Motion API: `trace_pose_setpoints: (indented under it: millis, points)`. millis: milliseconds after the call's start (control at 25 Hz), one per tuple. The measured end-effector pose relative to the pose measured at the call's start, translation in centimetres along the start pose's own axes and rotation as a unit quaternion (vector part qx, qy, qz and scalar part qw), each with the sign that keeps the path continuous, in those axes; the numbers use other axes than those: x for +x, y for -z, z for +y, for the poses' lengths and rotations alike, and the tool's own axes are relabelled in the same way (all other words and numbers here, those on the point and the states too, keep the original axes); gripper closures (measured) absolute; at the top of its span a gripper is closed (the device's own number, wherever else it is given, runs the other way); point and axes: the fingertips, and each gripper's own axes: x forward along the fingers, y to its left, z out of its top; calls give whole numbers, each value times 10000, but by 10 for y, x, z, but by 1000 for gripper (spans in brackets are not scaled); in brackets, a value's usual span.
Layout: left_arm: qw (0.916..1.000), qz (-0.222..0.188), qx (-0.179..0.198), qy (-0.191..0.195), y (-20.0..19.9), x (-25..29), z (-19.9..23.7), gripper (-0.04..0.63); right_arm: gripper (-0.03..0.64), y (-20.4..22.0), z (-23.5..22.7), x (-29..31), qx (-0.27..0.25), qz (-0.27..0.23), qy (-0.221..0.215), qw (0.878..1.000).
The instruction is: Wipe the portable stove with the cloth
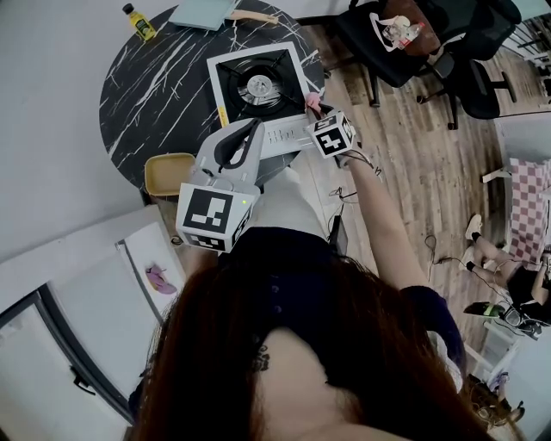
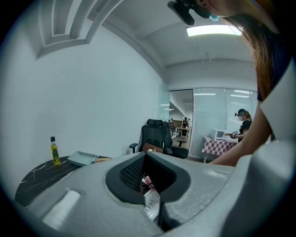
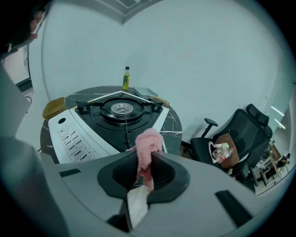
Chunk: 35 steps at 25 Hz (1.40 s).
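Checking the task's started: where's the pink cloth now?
Clamped in the right gripper, the pink cloth sits by the portable stove's near right edge, mid-frame in the head view.

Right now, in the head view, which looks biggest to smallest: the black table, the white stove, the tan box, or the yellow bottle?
1. Round black marble-patterned table
2. White portable stove with black burner top
3. Tan square container
4. Small yellow bottle
None of them look close in size.

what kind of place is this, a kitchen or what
Probably an office-type workspace, not a kitchen: a black office chair, glass partition walls, and the portable stove just sitting on a round marbled table.
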Motion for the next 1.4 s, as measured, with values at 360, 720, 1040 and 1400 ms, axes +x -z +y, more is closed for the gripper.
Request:
trace_pose_setpoints:
  millis: [360, 720, 1040, 1400]
  points:
    - [10000, -42, -32, 22, 3, -5, -4, 584, 558, 4, 7, -5, -18, 1, 42, 10000]
    - [9999, -171, 12, -17, -2, -9, -5, 584, 558, 6, 8, -9, 60, -3, 82, 9999]
    - [9998, -211, 20, 1, -2, -12, -10, 584, 557, 10, 13, -15, 40, -15, 169, 9998]
    - [9997, -255, 55, -28, 2, -19, -12, 583, 557, 17, 24, -24, 32, -164, 279, 9995]
